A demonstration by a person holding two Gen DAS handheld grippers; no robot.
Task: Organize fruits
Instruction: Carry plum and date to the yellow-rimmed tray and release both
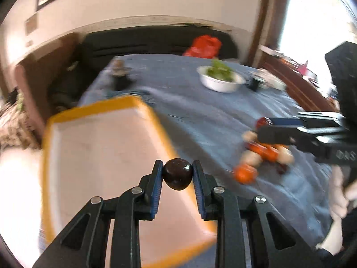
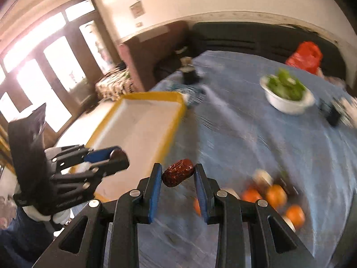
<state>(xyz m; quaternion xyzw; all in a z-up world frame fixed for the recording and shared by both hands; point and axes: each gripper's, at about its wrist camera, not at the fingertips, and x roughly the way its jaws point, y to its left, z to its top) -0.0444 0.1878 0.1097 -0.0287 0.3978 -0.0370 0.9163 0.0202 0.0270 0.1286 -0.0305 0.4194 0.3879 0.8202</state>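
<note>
So far the yellow-rimmed tray (image 1: 107,138) looks empty; left tongs (image 1: 177,174) pinch a dark round fruit (image 1: 177,174), right tongs (image 2: 177,175) clamp a wrinkled date (image 2: 177,175), oranges (image 2: 275,195) remain on the bench (image 1: 200,116).

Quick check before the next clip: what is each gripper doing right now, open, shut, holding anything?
Left gripper: shut on a dark round fruit.
Right gripper: shut on a wrinkled red date.
</note>
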